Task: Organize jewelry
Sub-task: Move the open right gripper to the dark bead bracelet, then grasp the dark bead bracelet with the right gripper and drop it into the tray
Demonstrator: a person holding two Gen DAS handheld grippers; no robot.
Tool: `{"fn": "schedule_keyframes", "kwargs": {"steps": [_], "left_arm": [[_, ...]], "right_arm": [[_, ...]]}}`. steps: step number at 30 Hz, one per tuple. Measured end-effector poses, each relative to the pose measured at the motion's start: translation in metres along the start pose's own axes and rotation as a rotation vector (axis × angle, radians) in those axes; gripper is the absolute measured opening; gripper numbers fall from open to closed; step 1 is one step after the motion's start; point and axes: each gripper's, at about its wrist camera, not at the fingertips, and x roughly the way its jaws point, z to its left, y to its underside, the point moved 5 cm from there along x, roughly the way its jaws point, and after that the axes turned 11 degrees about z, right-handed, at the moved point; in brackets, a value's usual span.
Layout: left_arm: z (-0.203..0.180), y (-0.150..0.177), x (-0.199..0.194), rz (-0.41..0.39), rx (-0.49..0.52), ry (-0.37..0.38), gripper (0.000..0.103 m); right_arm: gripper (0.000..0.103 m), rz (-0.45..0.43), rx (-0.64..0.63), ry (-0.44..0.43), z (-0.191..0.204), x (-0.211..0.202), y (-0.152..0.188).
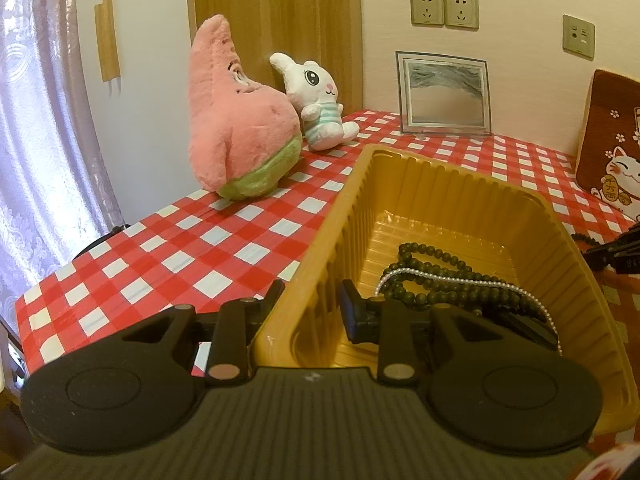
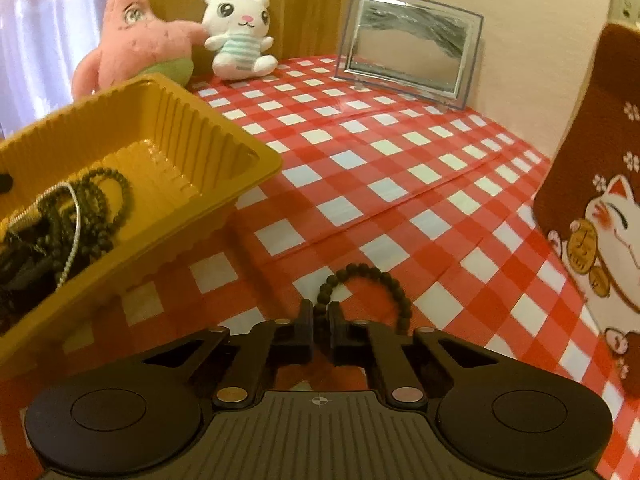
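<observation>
A dark bead bracelet (image 2: pixel 370 280) lies on the checked tablecloth (image 2: pixel 400 168), its near end pinched between the narrow jaws of the right gripper (image 2: pixel 320 316). The left gripper (image 1: pixel 310 300) clamps the left wall of the yellow tray (image 1: pixel 560 248), one finger outside, one inside. Ahead of that inner finger, dark bead strands (image 1: pixel 432 268) and a pearl strand (image 1: pixel 460 280) lie piled in the tray.

Each wrist camera looked forward and downward over its claw at close range; both views shared the yellow tray (image 1: pixel 448 184) ahead.

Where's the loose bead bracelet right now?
In the right wrist view, the bead bracelet lies on the checked tablecloth just right of the yellow tray, one end pinched in the right hand-held gripper.
</observation>
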Motion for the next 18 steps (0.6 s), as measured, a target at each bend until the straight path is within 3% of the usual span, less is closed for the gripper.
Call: {"fn": "schedule_keyframes", "kwargs": {"steps": [6, 18], "left_arm": [[0.000, 0.000, 0.001, -0.002, 0.003, -0.001, 0.028], [0.000, 0.001, 0.001, -0.002, 0.004, 0.000, 0.028]], "right_arm": [[0.006, -0.006, 0.076, -0.009, -0.004, -0.012, 0.001], [0.006, -0.184, 0.265, -0.151, -0.004, -0.098, -0.034]]}}
